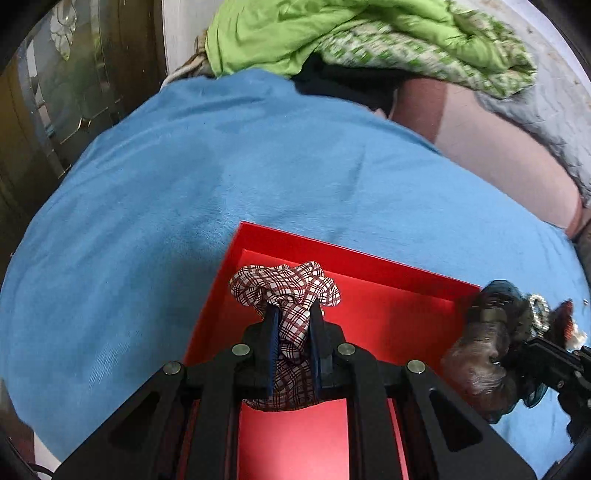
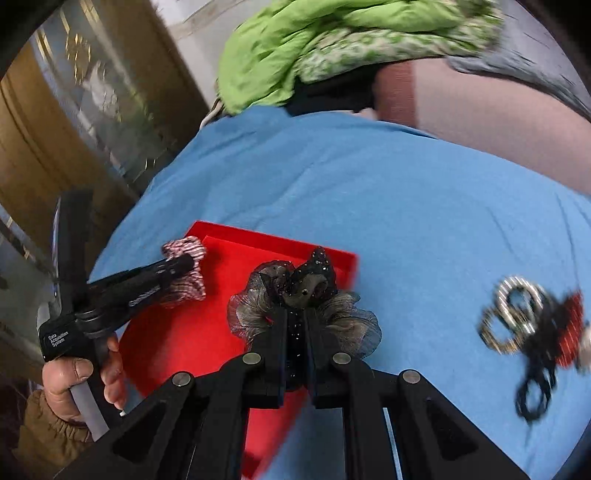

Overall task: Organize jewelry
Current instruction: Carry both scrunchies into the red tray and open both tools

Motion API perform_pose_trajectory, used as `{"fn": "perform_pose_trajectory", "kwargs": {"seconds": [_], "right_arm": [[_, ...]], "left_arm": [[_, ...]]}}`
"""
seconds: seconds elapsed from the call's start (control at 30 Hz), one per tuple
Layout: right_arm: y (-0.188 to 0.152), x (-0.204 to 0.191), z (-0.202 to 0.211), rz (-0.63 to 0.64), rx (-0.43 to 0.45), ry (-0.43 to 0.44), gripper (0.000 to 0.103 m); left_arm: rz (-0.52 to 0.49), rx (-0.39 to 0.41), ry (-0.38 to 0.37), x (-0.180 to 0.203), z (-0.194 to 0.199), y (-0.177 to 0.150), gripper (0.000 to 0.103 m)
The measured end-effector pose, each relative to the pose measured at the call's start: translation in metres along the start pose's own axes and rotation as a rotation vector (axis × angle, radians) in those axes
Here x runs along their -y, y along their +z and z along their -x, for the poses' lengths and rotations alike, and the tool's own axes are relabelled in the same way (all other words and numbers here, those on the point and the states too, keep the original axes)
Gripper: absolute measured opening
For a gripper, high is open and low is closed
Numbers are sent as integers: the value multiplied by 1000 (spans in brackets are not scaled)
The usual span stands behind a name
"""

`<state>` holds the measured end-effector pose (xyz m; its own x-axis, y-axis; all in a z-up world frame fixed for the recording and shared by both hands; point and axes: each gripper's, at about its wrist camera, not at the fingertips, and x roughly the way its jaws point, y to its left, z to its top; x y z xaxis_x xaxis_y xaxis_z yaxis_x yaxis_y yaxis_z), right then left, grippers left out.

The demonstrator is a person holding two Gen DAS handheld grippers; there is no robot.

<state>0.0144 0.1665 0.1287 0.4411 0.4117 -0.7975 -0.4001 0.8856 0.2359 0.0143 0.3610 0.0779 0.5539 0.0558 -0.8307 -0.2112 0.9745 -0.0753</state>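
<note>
My left gripper (image 1: 291, 314) is shut on a red-and-white plaid scrunchie (image 1: 288, 286) and holds it over the open red box (image 1: 388, 314). In the right wrist view this gripper (image 2: 184, 264) and plaid scrunchie (image 2: 184, 251) are at the box's left side. My right gripper (image 2: 300, 314) is shut on a dark tulle scrunchie with a sparkly bow (image 2: 306, 284) at the right edge of the red box (image 2: 184, 332). That scrunchie also shows in the left wrist view (image 1: 487, 332) at the box's right corner.
A blue cloth (image 1: 221, 166) covers the bed. A pile of silver rings, a black hair tie and a red piece (image 2: 532, 325) lies on the cloth to the right. A green quilt (image 1: 351, 33) is bunched at the back. A wooden door (image 1: 55, 110) stands at left.
</note>
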Motion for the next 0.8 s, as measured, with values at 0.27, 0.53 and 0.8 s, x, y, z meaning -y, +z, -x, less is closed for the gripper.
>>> {"fn": "perform_pose_trajectory", "kwargs": {"seconds": [0.27, 0.53, 0.8], "right_arm": [[18, -8, -59, 16, -42, 6, 14], [13, -5, -21, 27, 30, -16, 56], [-45, 13, 44, 9, 69, -47, 64]], "left_arm": [[32, -14, -40, -9, -19, 5, 39], [96, 50, -73, -11, 29, 2, 43], [90, 118, -30, 13, 91, -33, 56]]}}
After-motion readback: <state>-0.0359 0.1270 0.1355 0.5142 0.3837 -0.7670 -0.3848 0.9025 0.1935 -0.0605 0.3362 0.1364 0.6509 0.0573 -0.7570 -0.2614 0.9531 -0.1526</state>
